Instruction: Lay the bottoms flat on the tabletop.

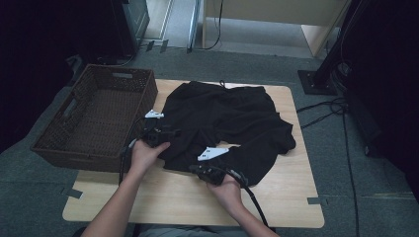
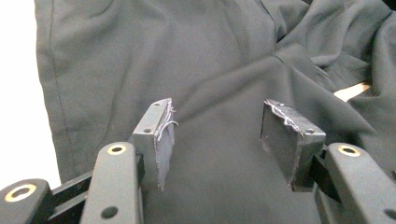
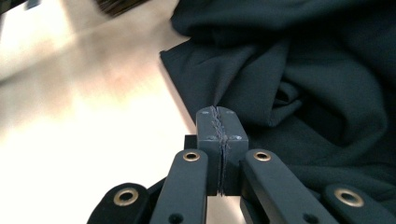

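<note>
A black garment lies crumpled across the far half of the wooden table. My left gripper hovers at the garment's left edge. In the left gripper view its jaws stand open just above smooth dark cloth, with nothing pinched between the pads. My right gripper sits at the garment's near edge. Its pads are pressed together, and folds of the cloth run in to their tip, so the hem appears pinched there.
A dark brown wicker basket stands at the table's left side, overhanging it. Bare wood stretches along the near edge in front of the hands. Cables and dark stands lie on the floor to the right.
</note>
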Demonstrator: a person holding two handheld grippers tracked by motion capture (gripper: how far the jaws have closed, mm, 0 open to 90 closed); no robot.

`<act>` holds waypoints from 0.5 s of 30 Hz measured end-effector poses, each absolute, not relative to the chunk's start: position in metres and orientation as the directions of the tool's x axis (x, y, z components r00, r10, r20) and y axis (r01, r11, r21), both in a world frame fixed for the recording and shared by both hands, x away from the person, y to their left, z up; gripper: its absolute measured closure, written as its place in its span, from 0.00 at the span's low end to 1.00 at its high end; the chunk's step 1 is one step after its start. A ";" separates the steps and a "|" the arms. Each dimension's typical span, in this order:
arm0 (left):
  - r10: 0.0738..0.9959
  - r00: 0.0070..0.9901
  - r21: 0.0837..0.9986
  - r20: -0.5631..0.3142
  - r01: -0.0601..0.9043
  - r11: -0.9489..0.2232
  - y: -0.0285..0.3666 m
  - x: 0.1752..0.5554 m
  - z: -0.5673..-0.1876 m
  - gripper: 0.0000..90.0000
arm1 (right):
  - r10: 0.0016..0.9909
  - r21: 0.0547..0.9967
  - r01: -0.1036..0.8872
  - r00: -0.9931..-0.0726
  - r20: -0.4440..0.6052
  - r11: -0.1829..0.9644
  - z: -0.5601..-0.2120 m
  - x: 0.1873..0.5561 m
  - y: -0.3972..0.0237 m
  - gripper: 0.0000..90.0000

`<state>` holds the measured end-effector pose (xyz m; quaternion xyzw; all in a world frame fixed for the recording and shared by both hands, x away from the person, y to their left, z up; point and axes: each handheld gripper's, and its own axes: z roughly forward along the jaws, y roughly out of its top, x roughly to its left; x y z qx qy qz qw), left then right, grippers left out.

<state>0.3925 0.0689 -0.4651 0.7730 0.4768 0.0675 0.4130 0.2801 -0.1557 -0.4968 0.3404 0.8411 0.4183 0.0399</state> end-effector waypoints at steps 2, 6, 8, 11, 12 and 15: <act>0.791 0.543 0.701 -0.280 0.679 -0.218 0.065 0.392 -0.467 0.49 | 0.582 0.721 0.538 -0.780 0.230 0.436 -0.499 0.264 -0.153 0.99; 0.789 0.551 0.700 -0.271 0.675 -0.231 0.061 0.393 -0.471 0.49 | 0.521 0.702 0.560 -0.796 0.308 0.440 -0.504 0.242 -0.149 0.99; 0.788 0.559 0.703 -0.259 0.669 -0.243 0.059 0.394 -0.475 0.49 | 0.494 0.702 0.567 -0.799 0.342 0.431 -0.503 0.233 -0.149 0.99; 0.785 0.565 0.695 -0.254 0.671 -0.258 0.056 0.398 -0.484 0.50 | 0.501 0.719 0.544 -0.808 0.310 0.433 -0.498 0.229 -0.152 0.80; 0.785 0.561 0.682 -0.264 0.684 -0.259 0.055 0.399 -0.487 0.52 | 0.514 0.722 0.541 -0.805 0.295 0.432 -0.496 0.230 -0.154 0.79; 0.771 0.579 0.665 -0.264 0.689 -0.289 0.048 0.398 -0.492 0.54 | 0.561 0.740 0.529 -0.789 0.248 0.416 -0.486 0.240 -0.171 0.71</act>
